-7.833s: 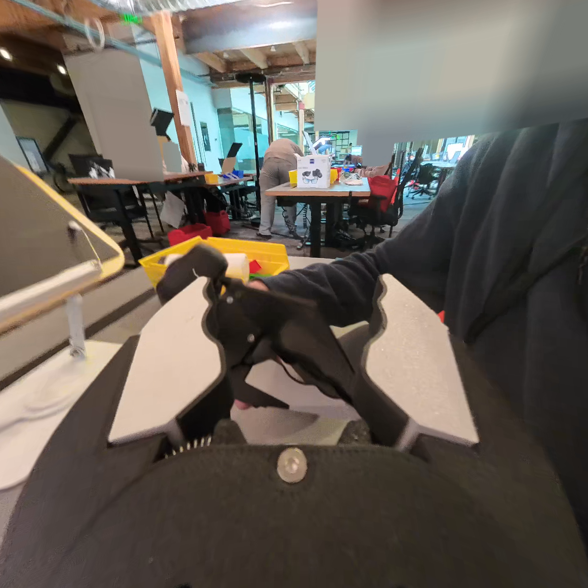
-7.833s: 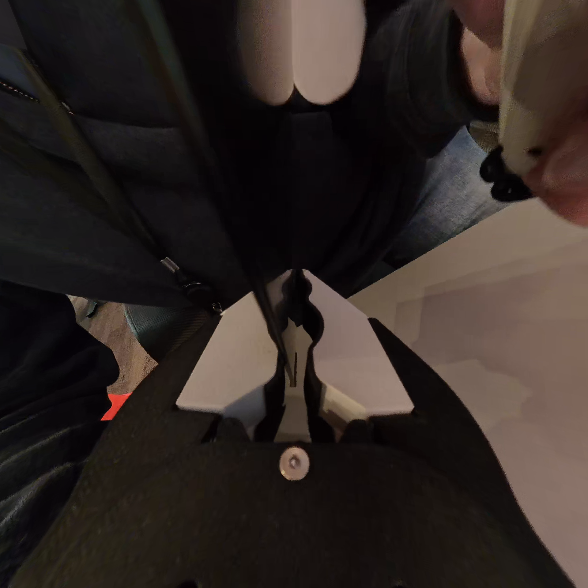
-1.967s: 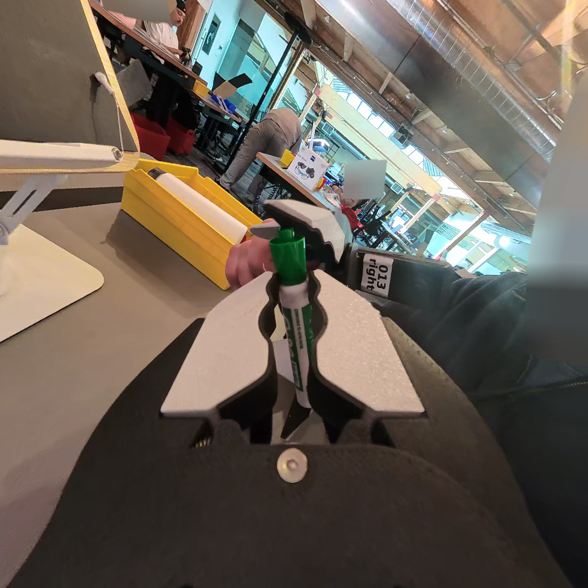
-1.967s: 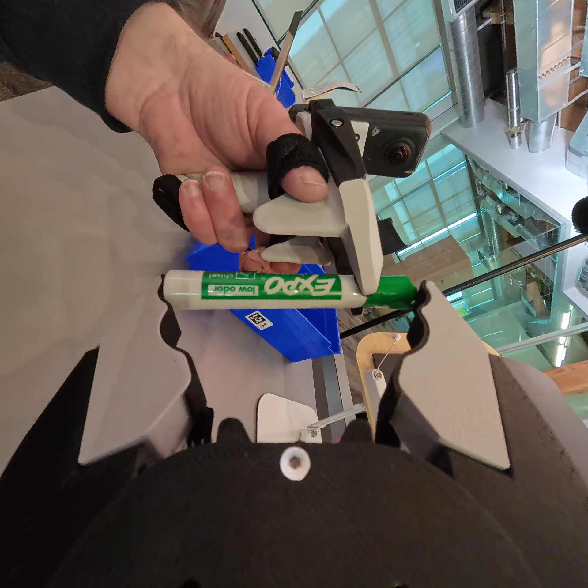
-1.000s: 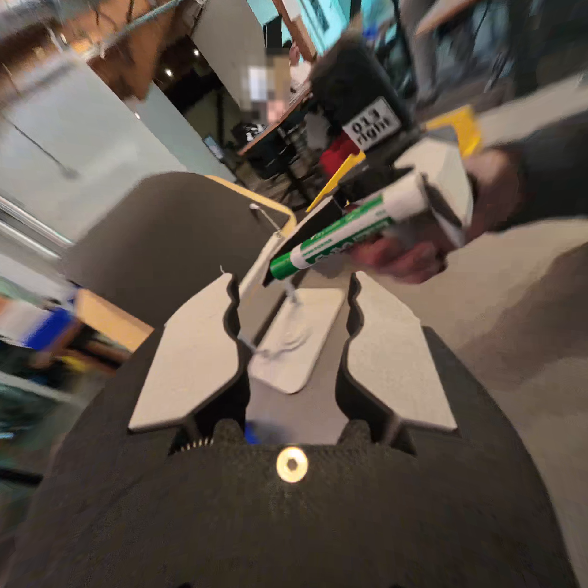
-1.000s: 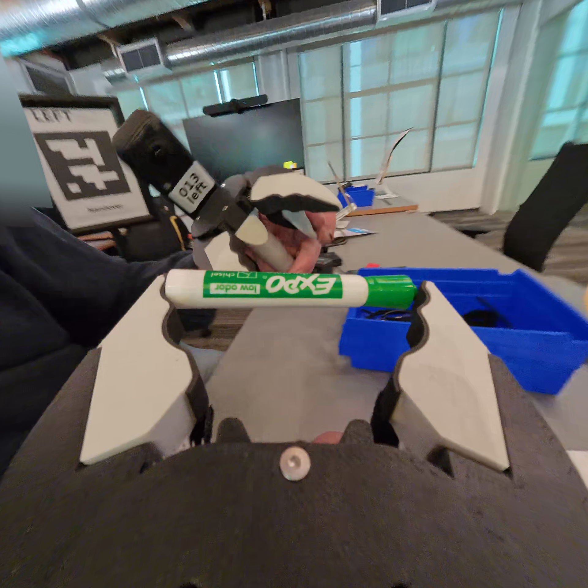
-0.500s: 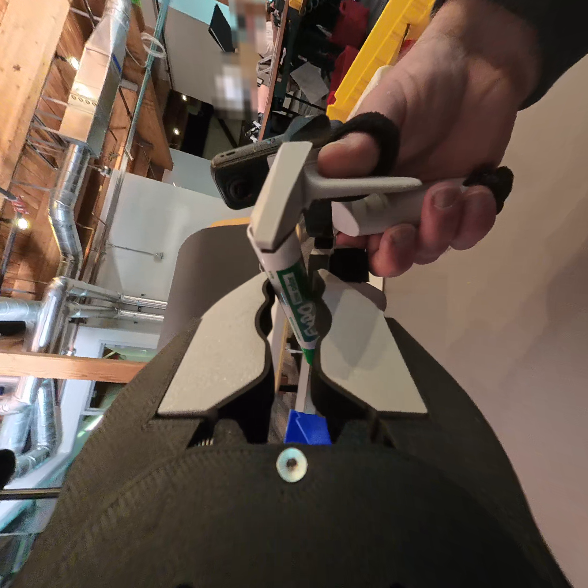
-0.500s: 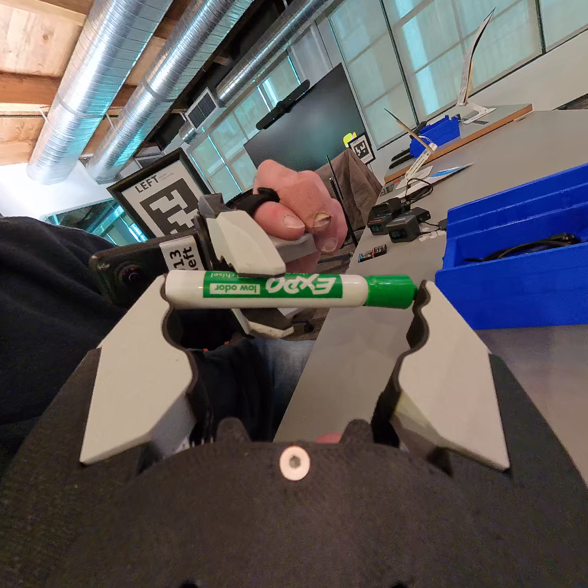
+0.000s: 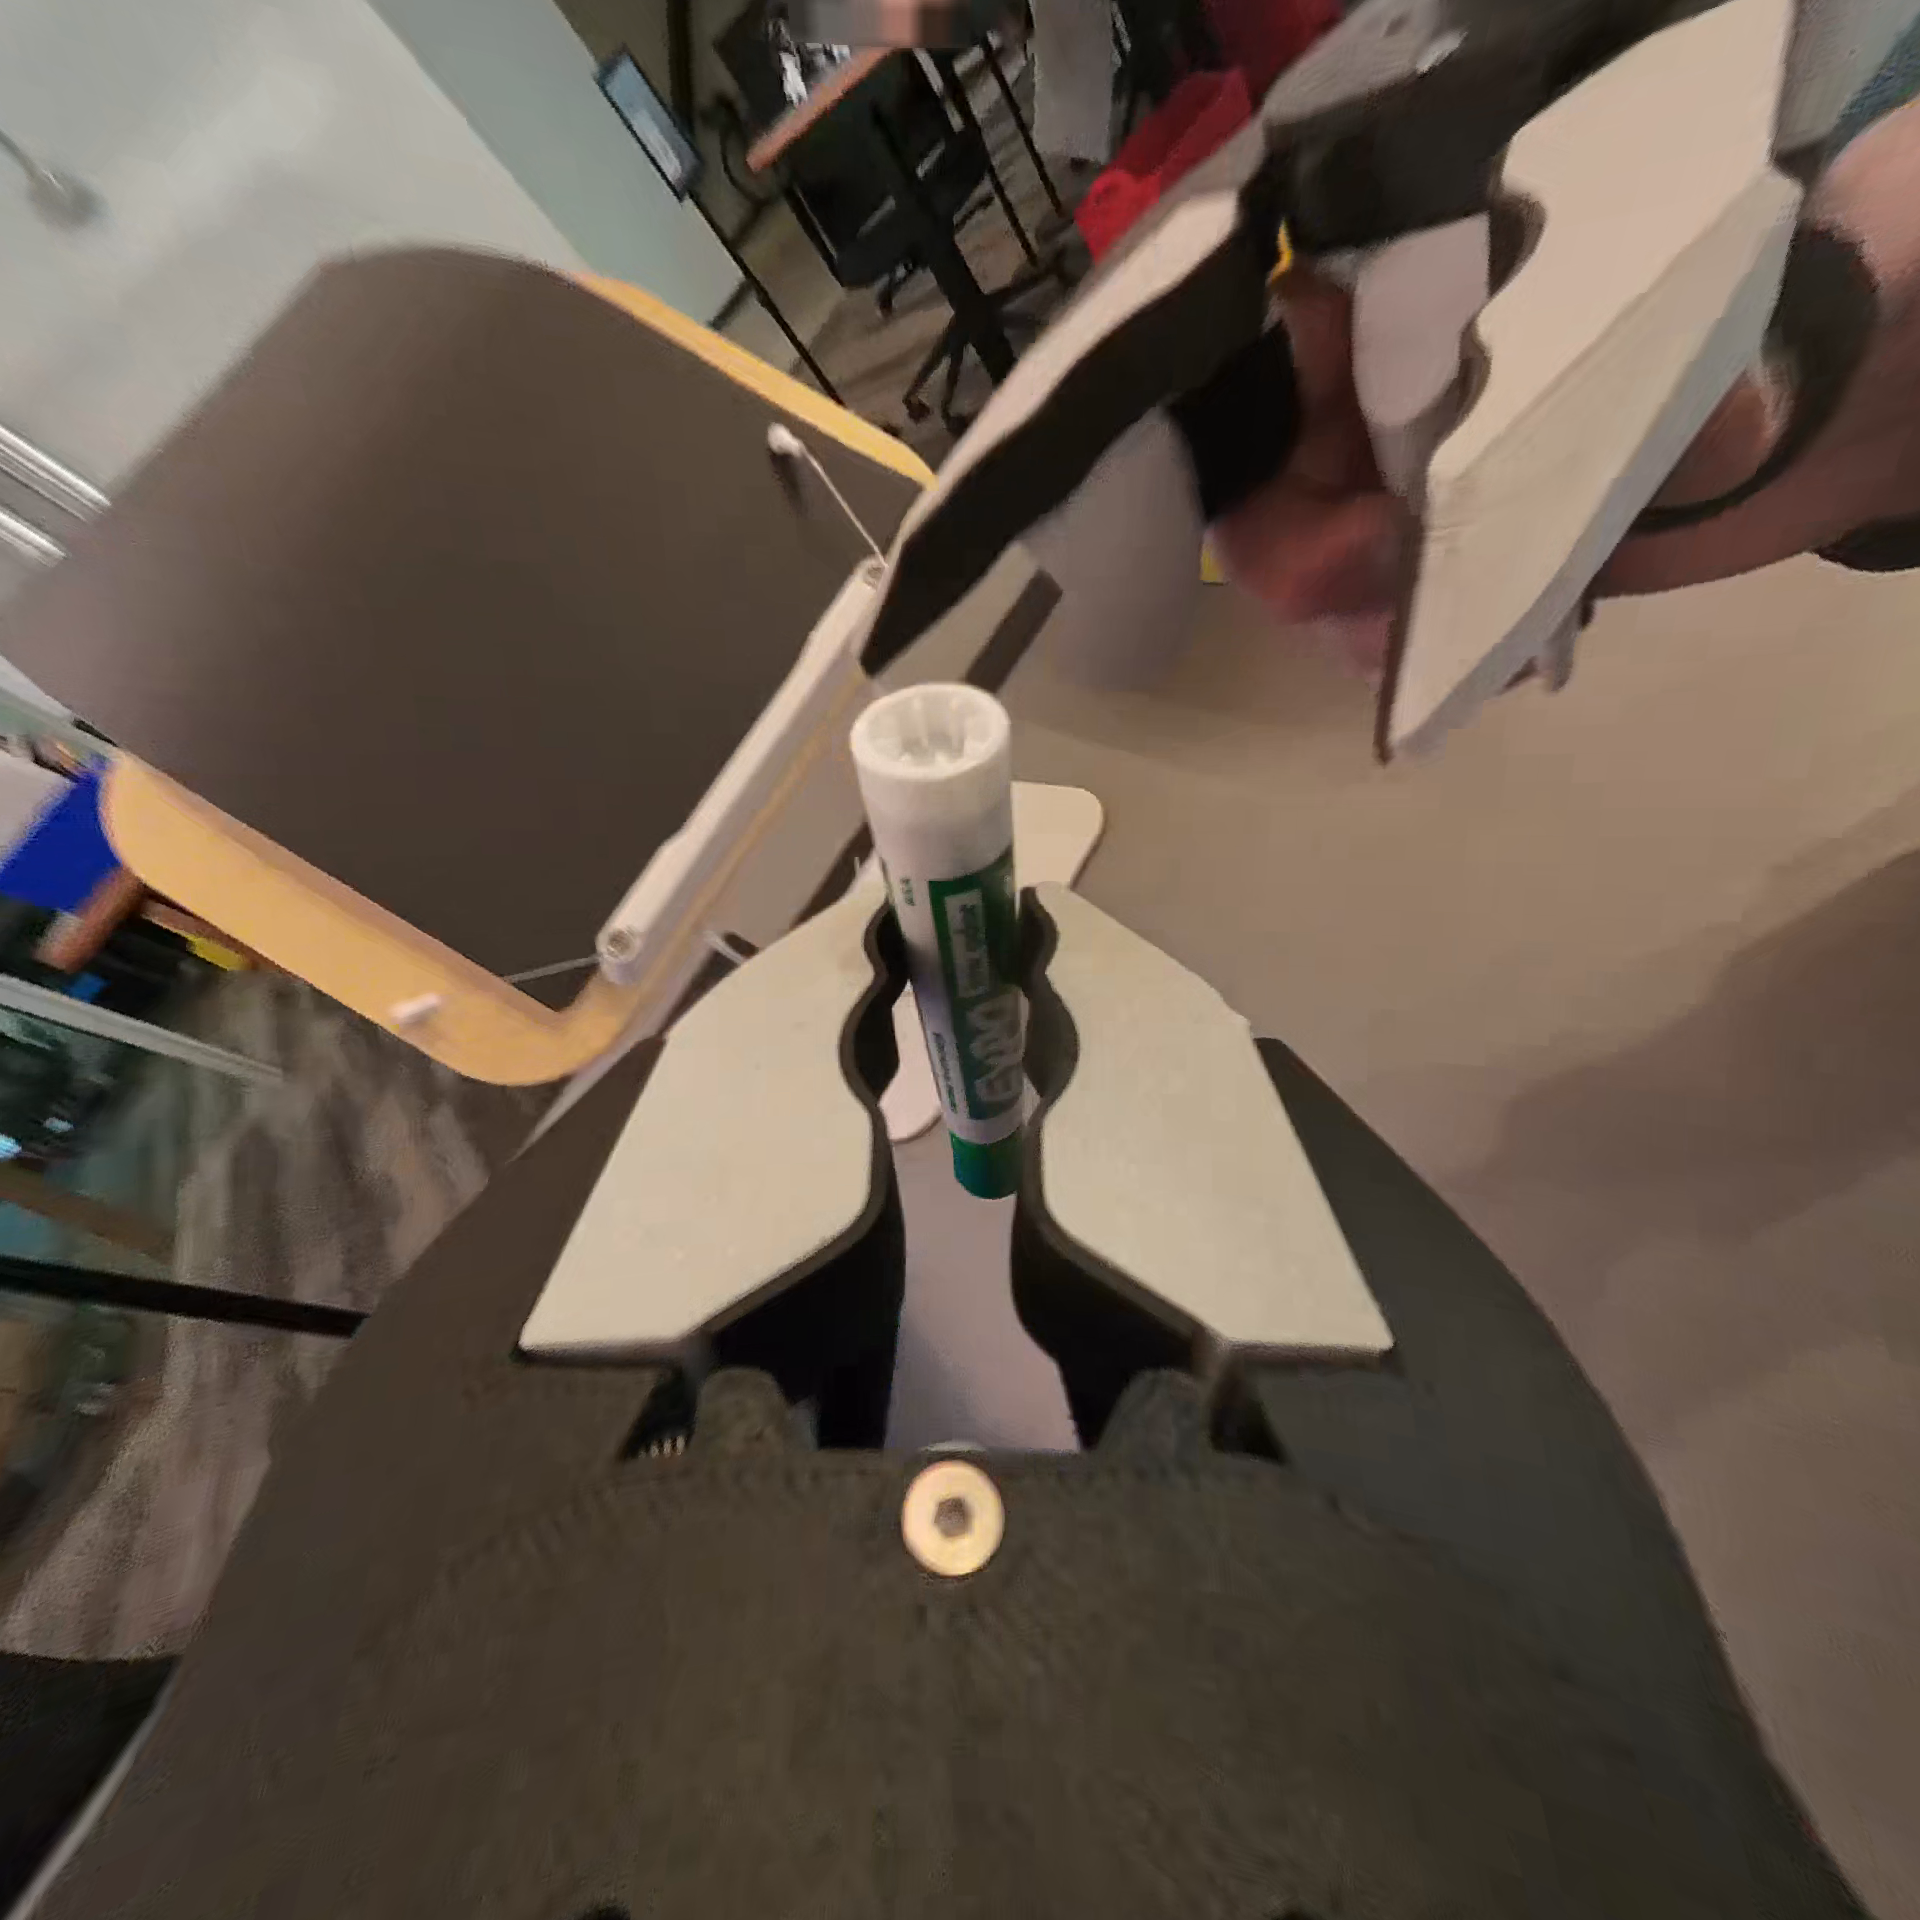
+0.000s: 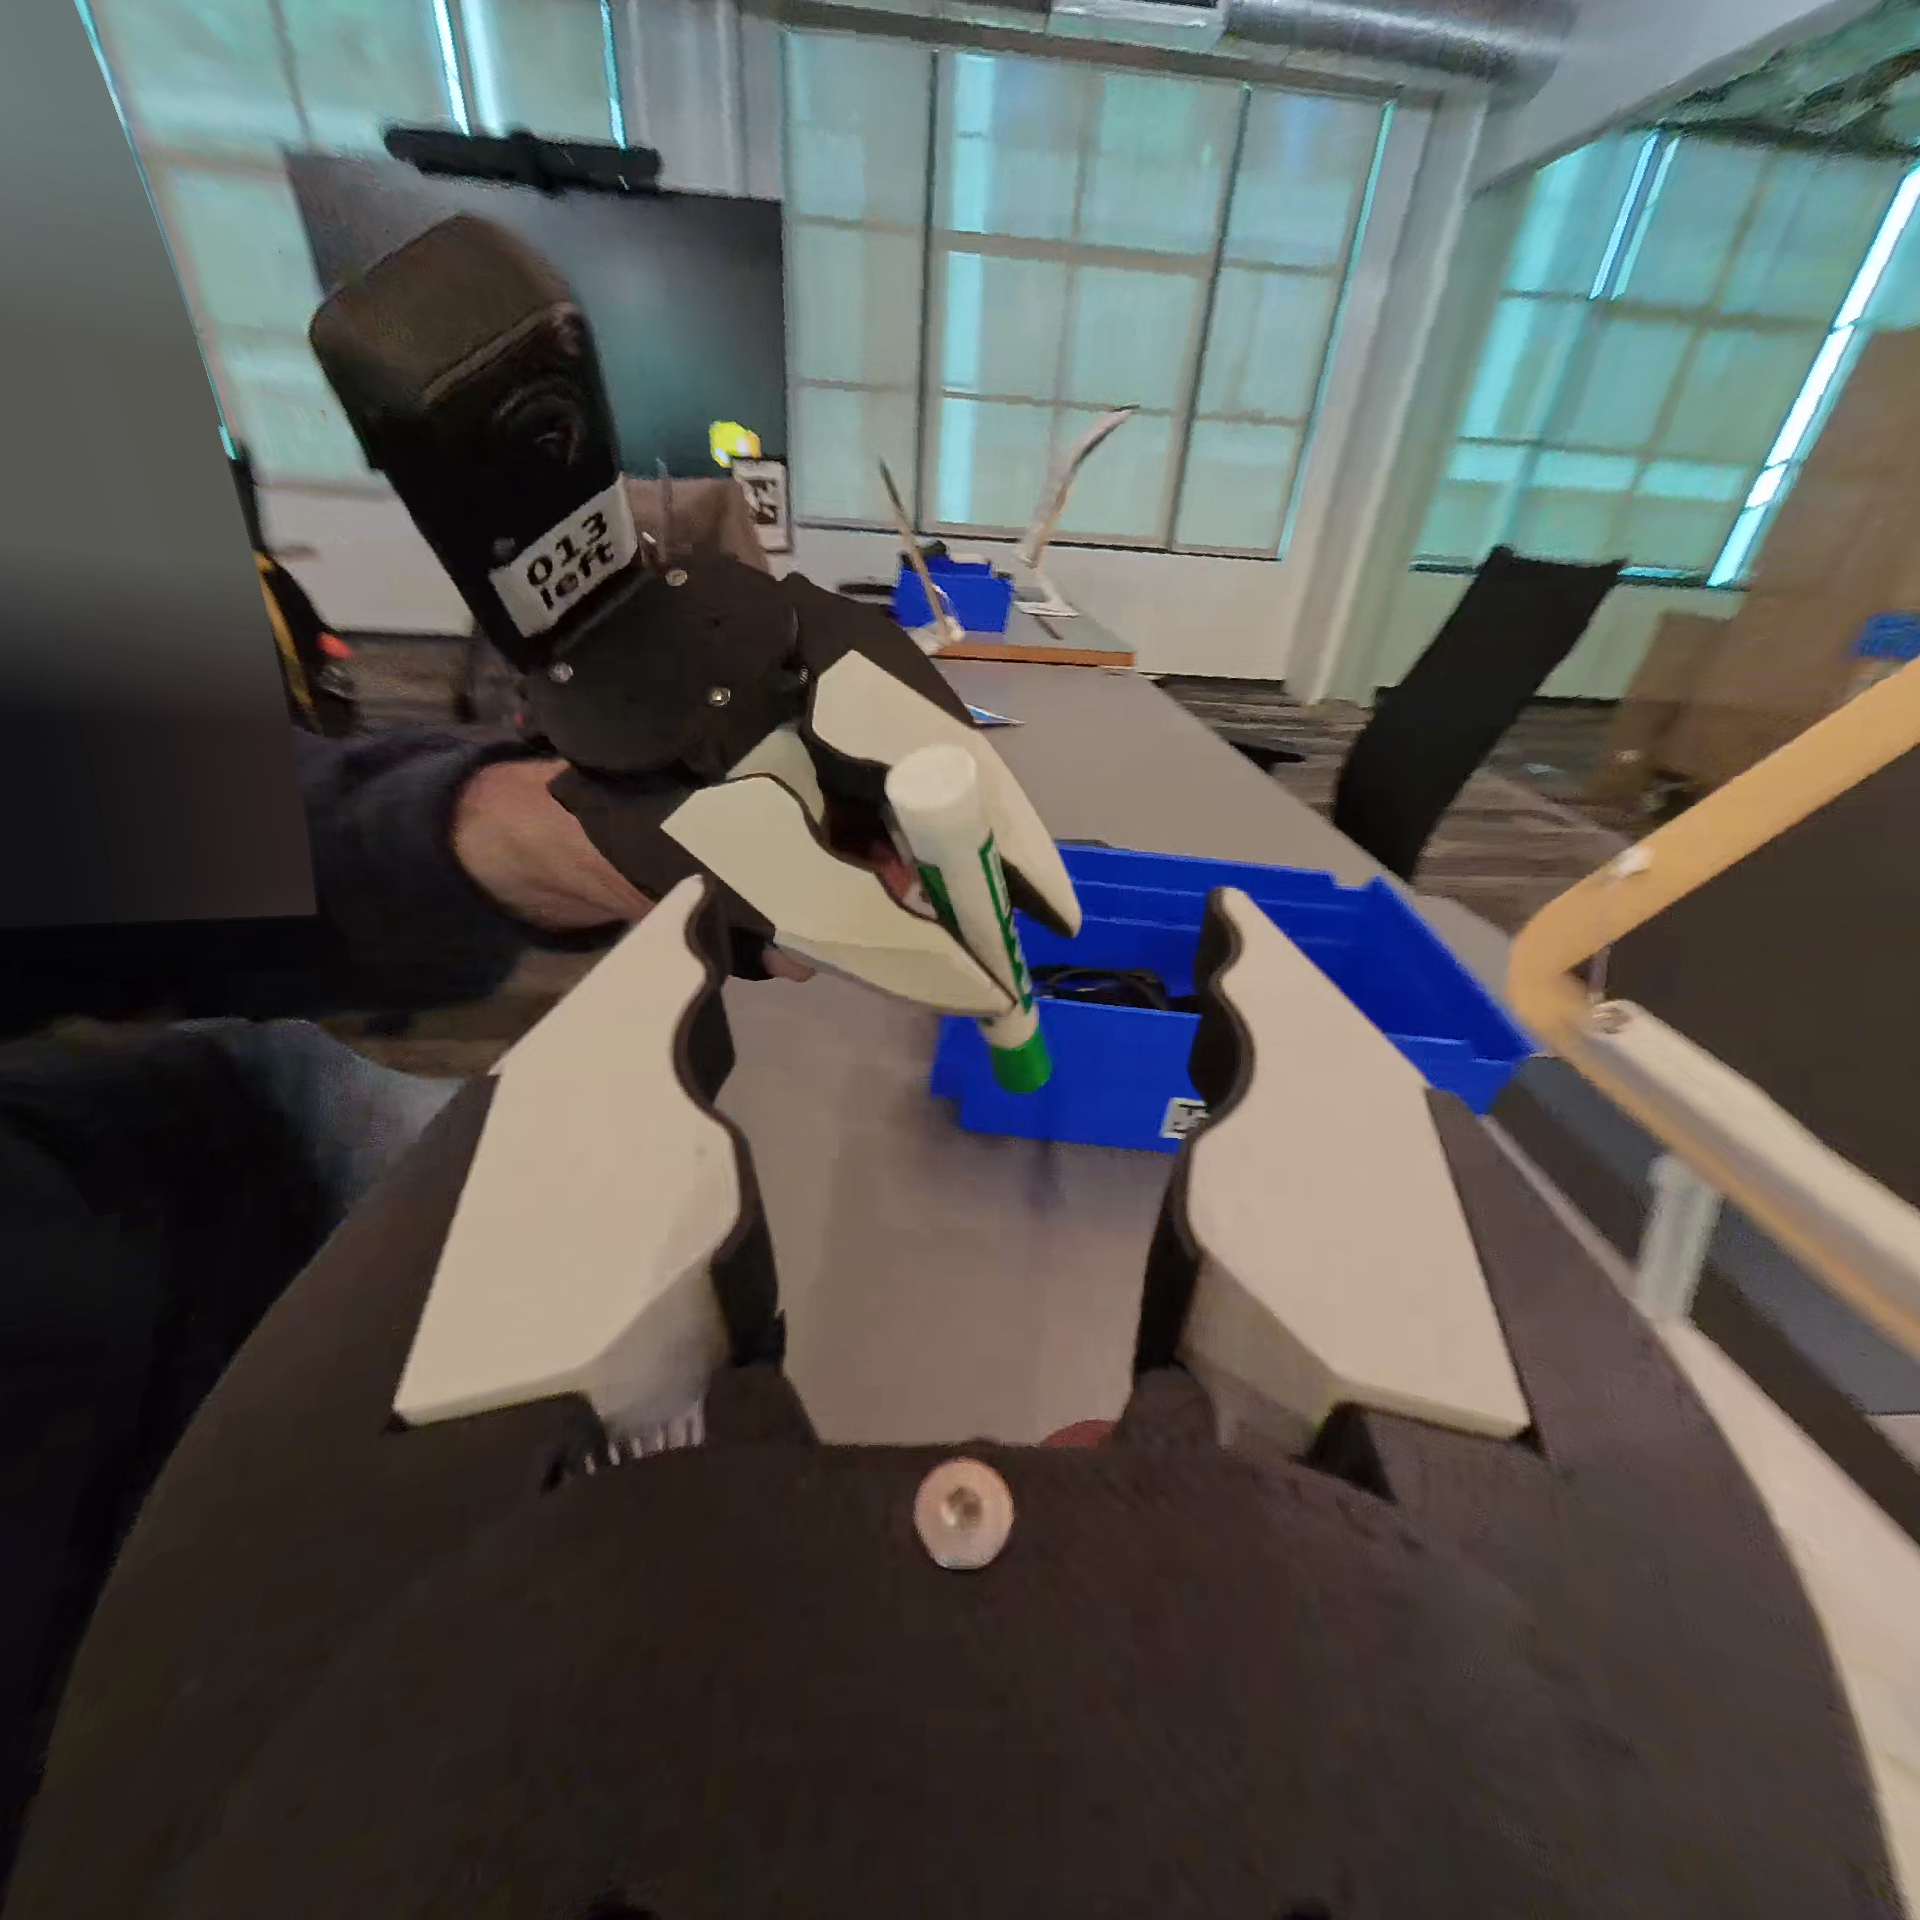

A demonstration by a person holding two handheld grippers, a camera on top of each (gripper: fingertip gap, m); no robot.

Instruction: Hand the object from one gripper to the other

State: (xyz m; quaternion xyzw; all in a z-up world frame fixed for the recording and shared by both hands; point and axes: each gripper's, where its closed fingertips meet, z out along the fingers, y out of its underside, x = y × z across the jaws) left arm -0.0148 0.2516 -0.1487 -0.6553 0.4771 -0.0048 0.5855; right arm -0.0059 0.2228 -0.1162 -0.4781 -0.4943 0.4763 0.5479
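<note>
A white marker with a green label and green cap (image 9: 961, 966) stands between the fingers of my left gripper (image 9: 958, 935), which is shut on it, white end up and cap down. In the right wrist view the same marker (image 10: 966, 904) shows clamped in the left gripper (image 10: 997, 982), held over the grey table. My right gripper (image 10: 961, 935) is open and empty, its fingers wide apart just in front of the marker. It also shows in the left wrist view (image 9: 1132, 686), open, above and behind the marker.
A blue bin (image 10: 1299, 997) with black cables stands on the grey table (image 10: 935, 1226) behind the marker. A wood-edged dark chair (image 9: 436, 623) is at the left of the left wrist view. A black chair (image 10: 1455, 707) stands farther back. My right fingertips sit around 4 cm from my left ones.
The right gripper held the marker crosswise by its ends. The left gripper closed on the marker, and the right gripper has let go and opened. The marker now sits only in the left gripper.
</note>
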